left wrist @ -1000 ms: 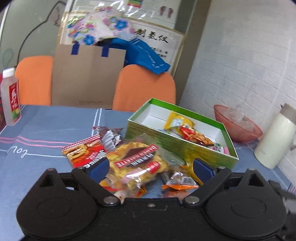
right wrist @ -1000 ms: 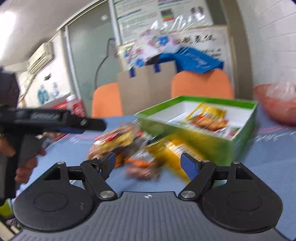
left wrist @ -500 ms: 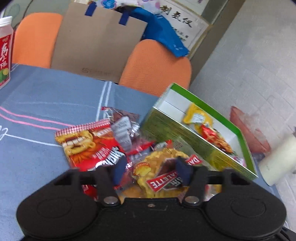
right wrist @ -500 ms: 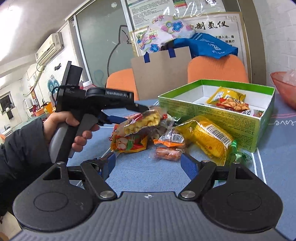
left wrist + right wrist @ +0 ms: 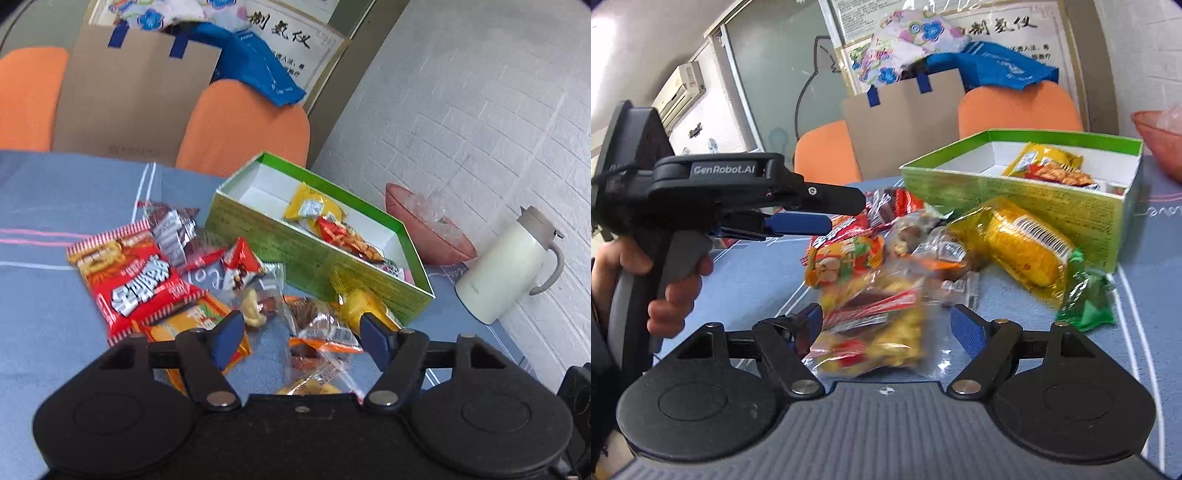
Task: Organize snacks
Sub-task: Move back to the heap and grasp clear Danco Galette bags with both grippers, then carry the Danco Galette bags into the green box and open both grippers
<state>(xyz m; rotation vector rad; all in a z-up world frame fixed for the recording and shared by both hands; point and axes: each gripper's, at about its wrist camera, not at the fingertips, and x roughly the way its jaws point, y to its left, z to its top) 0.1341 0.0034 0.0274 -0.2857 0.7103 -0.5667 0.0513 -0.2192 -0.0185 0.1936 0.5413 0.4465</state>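
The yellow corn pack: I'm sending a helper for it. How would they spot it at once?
Find the green box on the blue tablecloth. Leaning against its near wall lies the corn pack, outside the box, at the right edge of the snack pile. It alone is a fat yellow cylinder with a barcode label and a green crimped end.

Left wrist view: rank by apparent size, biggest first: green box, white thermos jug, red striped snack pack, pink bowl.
1. green box
2. white thermos jug
3. red striped snack pack, close to the jug and nearer the camera, so unsure
4. pink bowl, partly hidden behind the box
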